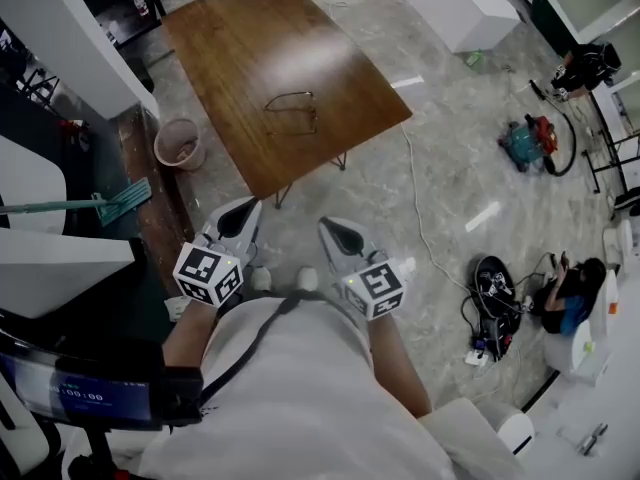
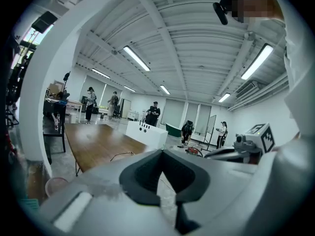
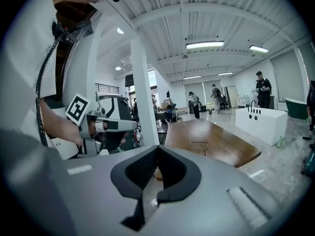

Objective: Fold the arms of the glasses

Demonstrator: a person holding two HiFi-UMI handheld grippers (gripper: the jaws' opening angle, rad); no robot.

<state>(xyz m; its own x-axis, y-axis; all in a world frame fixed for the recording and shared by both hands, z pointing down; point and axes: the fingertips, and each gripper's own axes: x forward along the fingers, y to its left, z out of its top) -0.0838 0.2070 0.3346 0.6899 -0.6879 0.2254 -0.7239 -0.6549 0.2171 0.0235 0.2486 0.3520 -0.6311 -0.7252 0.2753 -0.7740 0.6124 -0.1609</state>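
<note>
Holds the left gripper and the right gripper side by side above the marble floor, close to the body and tipped slightly down. Shows both pairs of jaws pressed together, nothing caught between them. Finds the glasses lying on the wooden table, toward its near right part, arms spread open, well apart from both grippers. Sets a pink bin on the floor just left of the table's near corner.
</note>
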